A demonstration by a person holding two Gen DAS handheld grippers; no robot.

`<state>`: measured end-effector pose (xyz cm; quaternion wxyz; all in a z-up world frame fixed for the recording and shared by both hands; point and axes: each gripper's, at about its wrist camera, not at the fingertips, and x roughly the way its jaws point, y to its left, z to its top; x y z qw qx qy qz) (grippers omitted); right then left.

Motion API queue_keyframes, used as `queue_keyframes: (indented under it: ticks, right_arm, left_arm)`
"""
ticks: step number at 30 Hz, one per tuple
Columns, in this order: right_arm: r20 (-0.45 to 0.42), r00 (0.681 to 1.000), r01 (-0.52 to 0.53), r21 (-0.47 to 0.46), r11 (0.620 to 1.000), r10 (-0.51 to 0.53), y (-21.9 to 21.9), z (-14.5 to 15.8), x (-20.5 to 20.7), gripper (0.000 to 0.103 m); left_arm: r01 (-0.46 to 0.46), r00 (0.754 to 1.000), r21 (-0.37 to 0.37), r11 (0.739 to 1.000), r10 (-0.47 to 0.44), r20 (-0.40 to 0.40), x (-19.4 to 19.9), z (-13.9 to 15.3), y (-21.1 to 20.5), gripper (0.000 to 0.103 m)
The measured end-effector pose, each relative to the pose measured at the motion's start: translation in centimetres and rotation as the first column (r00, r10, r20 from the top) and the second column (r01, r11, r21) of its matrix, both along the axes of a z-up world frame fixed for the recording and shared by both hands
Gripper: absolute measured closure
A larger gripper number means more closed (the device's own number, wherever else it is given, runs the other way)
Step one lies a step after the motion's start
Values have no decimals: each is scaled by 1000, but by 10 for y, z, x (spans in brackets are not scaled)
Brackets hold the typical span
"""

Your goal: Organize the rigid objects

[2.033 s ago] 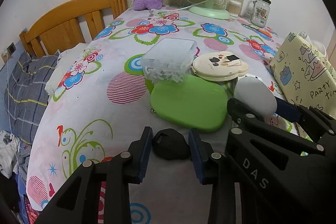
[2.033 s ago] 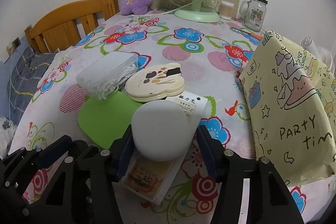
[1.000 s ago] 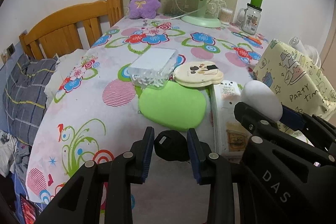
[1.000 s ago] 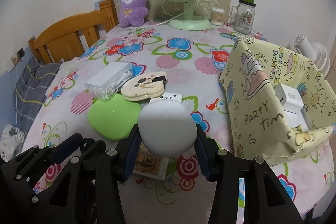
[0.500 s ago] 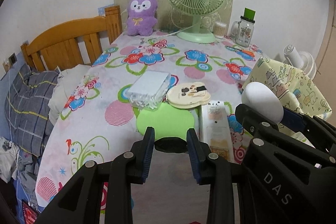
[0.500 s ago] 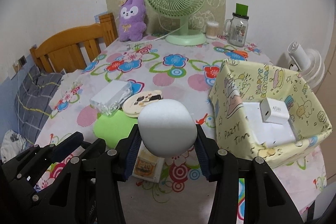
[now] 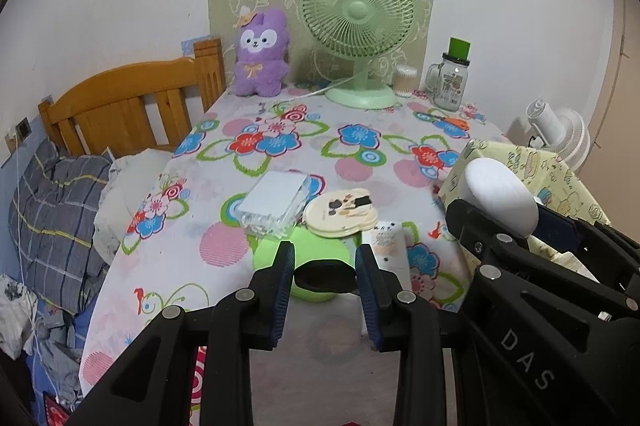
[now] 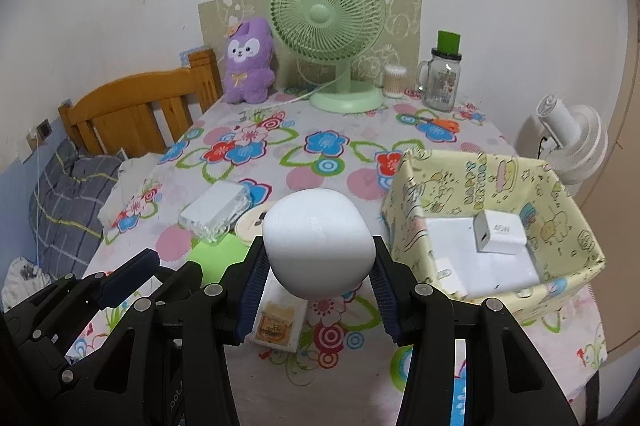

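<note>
My left gripper (image 7: 325, 280) is shut on a small black rounded object (image 7: 325, 279), held above the flowered table (image 7: 280, 130). My right gripper (image 8: 318, 272) is shut on a white egg-shaped object (image 8: 318, 250), also seen at the right of the left wrist view (image 7: 498, 200). Below lie a green oval case (image 7: 272, 256), a cream round case (image 7: 340, 212), a clear plastic box (image 7: 274, 204) and a flat white packet (image 8: 278, 322). A yellow paper-lined box (image 8: 472, 178) at the right holds a white charger (image 8: 498, 232) and white flat items.
A green desk fan (image 8: 328, 30), a purple plush toy (image 8: 248, 60), a glass mug jar with a green lid (image 8: 442, 76) and a cotton-swab tub (image 8: 394, 80) stand at the table's far edge. A wooden bed frame (image 8: 136, 106) and bedding lie left. A white fan (image 8: 568, 138) stands right.
Both grippers have risen with their objects, so the table looks farther below. The inside of the yellow box with the white charger has come into the right wrist view.
</note>
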<state>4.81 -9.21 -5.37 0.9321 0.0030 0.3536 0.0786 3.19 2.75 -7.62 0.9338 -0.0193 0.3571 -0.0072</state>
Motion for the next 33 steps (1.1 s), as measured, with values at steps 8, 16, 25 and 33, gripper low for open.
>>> queue_keyframes:
  ticks: [8,16,25,33]
  right_arm:
    - [20,1000,18,4,1000,-18,-10,13,-3,50]
    - [41,999,23,20,1000,-24,-21,26,-2,50]
    - [51,998,44,29,999,-46,-42,38,-1,50]
    - [57,997,56,38,998,-58,-59,44,2,50]
  left_arm:
    - [14,1000,-7,1000,-14,16,0,12,-9,72]
    - [19,999,11,1000,-20,45,-1,27,-20,72]
    - [43,997,20,999,-44,63,3,40,-39,72]
    - [60,995,28,998,-62,76,8,48,-56,72]
